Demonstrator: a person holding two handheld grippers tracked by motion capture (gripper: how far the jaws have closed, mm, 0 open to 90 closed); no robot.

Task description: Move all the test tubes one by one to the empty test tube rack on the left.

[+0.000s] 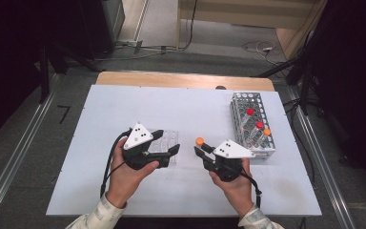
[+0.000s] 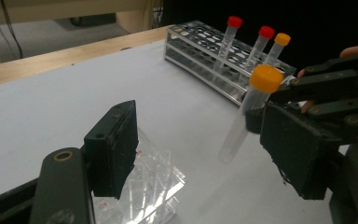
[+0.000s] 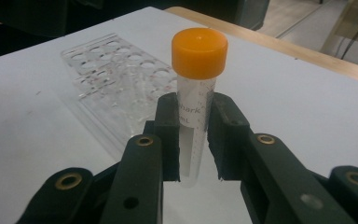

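Observation:
My right gripper (image 1: 201, 149) is shut on a clear tube with an orange cap (image 1: 199, 141), held upright above the middle of the white table. In the right gripper view both pads (image 3: 168, 135) press the tube (image 3: 196, 93) just below its cap. My left gripper (image 1: 167, 141) stands open over a clear plastic tube rack (image 1: 167, 143) lying on the table. In the left gripper view the clear rack (image 2: 156, 184) lies beside the left-hand jaw and well away from the other one. The held tube (image 2: 237, 133) hangs just beyond these jaws, gripped by the right gripper (image 2: 256, 114).
A white grid rack (image 1: 244, 102) stands at the right of the table and holds two red-capped tubes (image 1: 250, 111) and one orange-capped tube (image 1: 267, 131). The board's wooden far edge (image 1: 181, 78) runs behind. Cables lie on the floor beyond.

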